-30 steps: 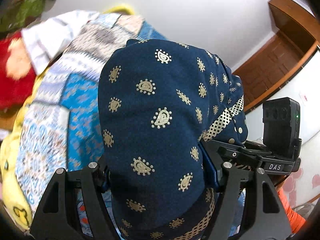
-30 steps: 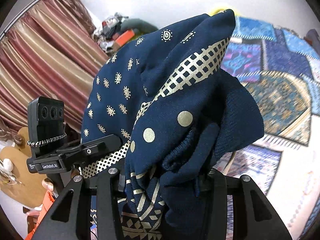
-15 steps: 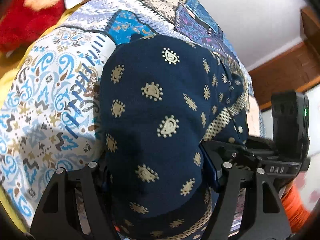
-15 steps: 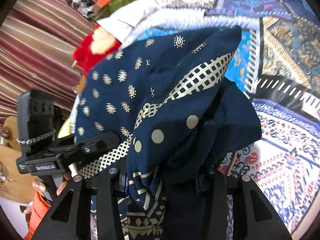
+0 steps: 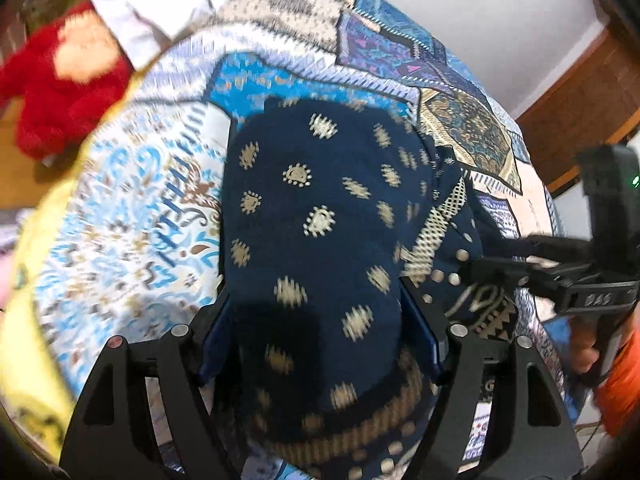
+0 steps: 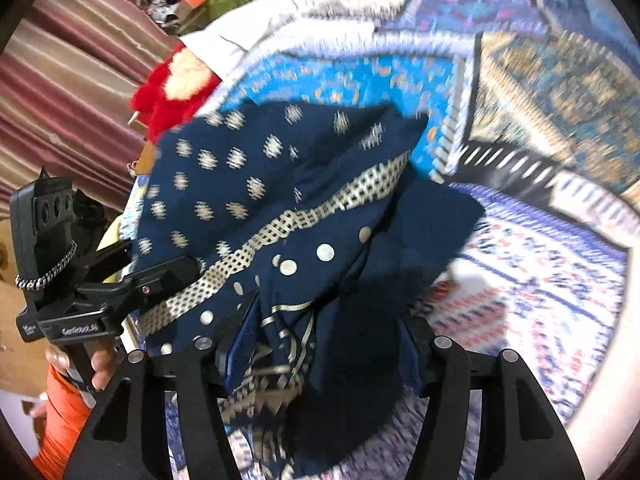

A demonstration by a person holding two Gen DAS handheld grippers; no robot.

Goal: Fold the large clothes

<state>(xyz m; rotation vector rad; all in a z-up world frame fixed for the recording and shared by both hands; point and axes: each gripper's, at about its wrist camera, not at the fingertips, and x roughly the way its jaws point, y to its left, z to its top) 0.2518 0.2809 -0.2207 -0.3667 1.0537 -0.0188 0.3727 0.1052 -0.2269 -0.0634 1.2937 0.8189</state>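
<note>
While the left gripper (image 5: 316, 332) stays clamped on the navy garment (image 5: 320, 216) over the patterned bedspread (image 5: 120, 216) and the right gripper (image 6: 320, 344) has just been opening around it, we'd re-pinch this soft, floppy cloth by its hem.

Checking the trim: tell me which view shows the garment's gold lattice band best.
The right wrist view: the gold lattice band runs long across the navy garment. The left wrist view shows only a short stretch at the garment's right edge.
</note>
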